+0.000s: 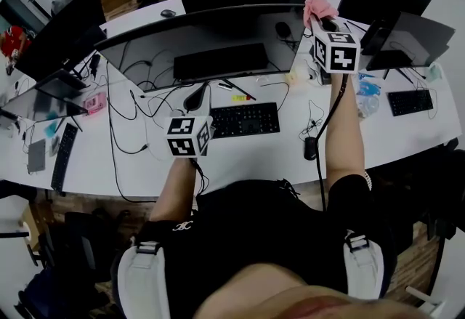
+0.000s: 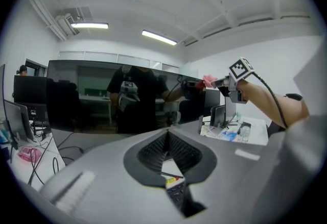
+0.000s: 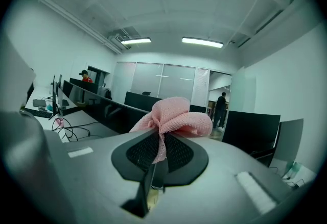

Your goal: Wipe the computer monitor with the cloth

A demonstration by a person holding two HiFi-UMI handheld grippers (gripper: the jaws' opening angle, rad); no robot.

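Pink cloth raised at the monitor's top right corner.

A white desk (image 1: 254, 158) is spanned by a wide curved monitor (image 1: 211, 38), its long axis laid left to right and its dark screen turned toward the near side. The right gripper (image 3: 159, 139) is held at the screen's upper right corner, its jaws clamped on a pink cloth (image 3: 171, 118), which is bunched beyond the tips and pointed toward the far side; contact with the screen cannot be made out. The left gripper (image 2: 167, 136) is held lower, near the keyboard (image 1: 243, 120), its jaws brought together with nothing between them.
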